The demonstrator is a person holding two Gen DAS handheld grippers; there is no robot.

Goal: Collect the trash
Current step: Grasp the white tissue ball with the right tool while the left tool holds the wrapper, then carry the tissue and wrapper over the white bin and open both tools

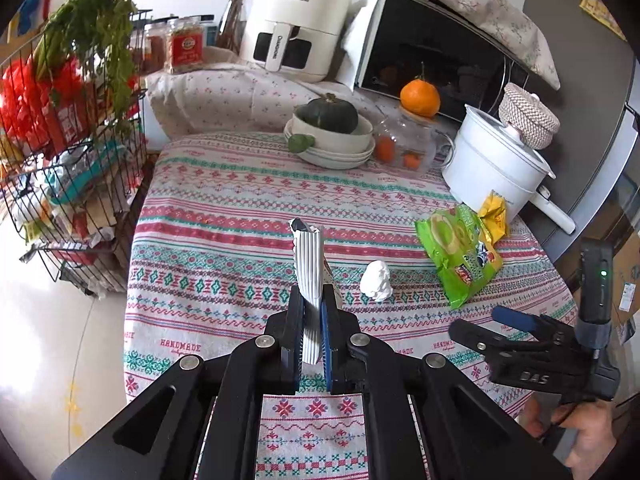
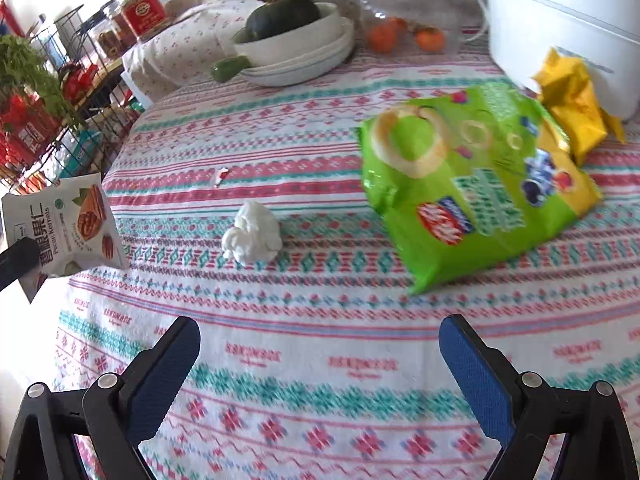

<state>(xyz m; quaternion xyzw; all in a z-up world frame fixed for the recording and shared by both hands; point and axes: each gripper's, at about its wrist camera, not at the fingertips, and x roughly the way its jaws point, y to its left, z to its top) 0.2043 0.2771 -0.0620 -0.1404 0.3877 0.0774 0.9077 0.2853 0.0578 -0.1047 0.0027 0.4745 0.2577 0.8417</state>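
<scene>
Patterned tablecloth: pecan packet pinched upright between left gripper jaws.

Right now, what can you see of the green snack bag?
The green snack bag is glossy plastic, printed with ring snacks and a red-and-blue logo. It looks crumpled and lies flat on the patterned tablecloth, its far corner overlapping a yellow wrapper beside the white pot. Neither gripper touches it.
</scene>
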